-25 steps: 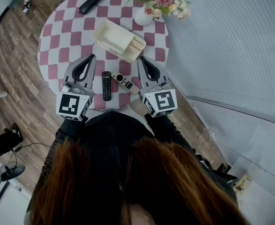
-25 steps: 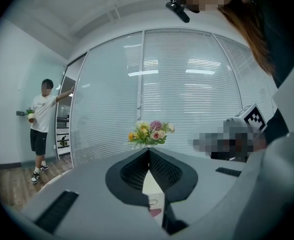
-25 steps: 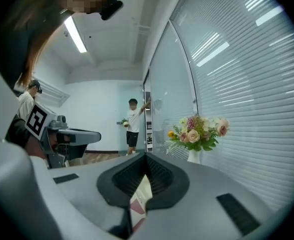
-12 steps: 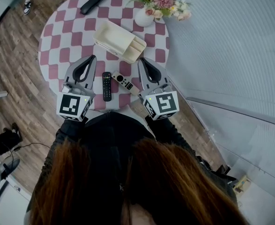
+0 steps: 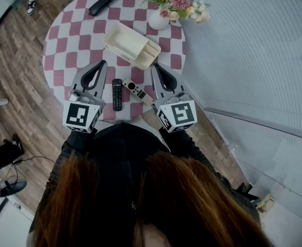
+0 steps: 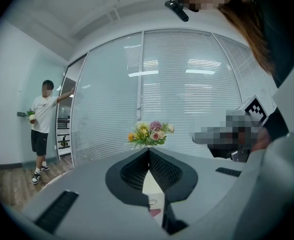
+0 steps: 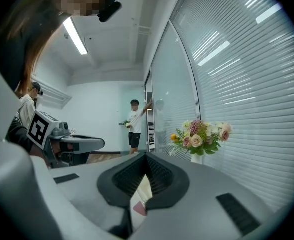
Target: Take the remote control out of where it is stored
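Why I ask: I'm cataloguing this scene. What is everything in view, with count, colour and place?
table: one, pink-and-white checked, round, centre
tray: one, cream, middle of the table
black remote: one, black, near edge, between the grippers
white remote: one, white, angled, right of the black one
long flat object: one, black, far edge
vase of flowers: one, white vase, mixed blooms, far right
bystander: one, white top, by the glass wall
left gripper: one, grey, shut, empty
right gripper: one, grey, shut, empty
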`<action>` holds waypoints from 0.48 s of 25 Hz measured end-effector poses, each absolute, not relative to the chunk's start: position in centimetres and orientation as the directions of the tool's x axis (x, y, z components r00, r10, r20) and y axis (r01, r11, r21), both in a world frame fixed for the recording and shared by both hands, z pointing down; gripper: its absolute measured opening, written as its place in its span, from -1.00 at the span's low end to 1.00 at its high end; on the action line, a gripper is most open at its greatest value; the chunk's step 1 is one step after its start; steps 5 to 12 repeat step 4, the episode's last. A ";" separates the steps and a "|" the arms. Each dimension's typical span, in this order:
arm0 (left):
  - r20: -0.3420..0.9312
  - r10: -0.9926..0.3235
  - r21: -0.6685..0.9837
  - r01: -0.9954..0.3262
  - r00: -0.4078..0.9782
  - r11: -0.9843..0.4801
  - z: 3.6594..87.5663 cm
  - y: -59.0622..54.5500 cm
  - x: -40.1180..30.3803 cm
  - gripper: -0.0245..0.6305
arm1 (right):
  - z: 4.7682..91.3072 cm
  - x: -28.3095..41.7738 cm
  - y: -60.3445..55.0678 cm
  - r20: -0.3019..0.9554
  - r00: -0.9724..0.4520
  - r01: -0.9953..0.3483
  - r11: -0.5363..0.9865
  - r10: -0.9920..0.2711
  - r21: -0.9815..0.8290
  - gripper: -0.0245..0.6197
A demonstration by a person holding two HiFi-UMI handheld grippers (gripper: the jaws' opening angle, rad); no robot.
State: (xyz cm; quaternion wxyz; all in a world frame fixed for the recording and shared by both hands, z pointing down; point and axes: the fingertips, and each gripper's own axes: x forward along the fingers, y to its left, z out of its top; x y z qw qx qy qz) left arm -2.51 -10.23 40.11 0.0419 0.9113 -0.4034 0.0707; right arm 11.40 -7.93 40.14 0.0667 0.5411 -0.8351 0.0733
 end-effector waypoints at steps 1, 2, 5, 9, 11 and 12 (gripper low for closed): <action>0.163 -0.729 0.020 -0.741 0.665 -0.671 40.1 -10.2 -2.5 -0.90 | 40.2 11.4 -7.9 0.192 -0.406 -0.913 0.404 -0.893 -0.049 -0.88; 0.164 -0.728 0.020 -0.740 0.666 -0.673 40.2 -10.2 -2.4 -0.90 | 40.2 11.3 -7.9 0.194 -0.406 -0.913 0.405 -0.893 -0.048 -0.88; 0.166 -0.725 0.021 -0.737 0.669 -0.675 40.3 -10.1 -2.3 -0.90 | 40.4 11.2 -7.8 0.199 -0.405 -0.913 0.405 -0.892 -0.044 -0.88; 0.166 -0.725 0.021 -0.737 0.669 -0.675 40.3 -10.1 -2.3 -0.90 | 40.4 11.2 -7.8 0.199 -0.405 -0.913 0.405 -0.892 -0.044 -0.88; 0.166 -0.725 0.021 -0.737 0.669 -0.675 40.3 -10.1 -2.3 -0.90 | 40.4 11.2 -7.8 0.199 -0.405 -0.913 0.405 -0.892 -0.044 -0.88; 0.166 -0.725 0.021 -0.737 0.669 -0.675 40.3 -10.1 -2.3 -0.90 | 40.4 11.2 -7.8 0.199 -0.405 -0.913 0.405 -0.892 -0.044 -0.88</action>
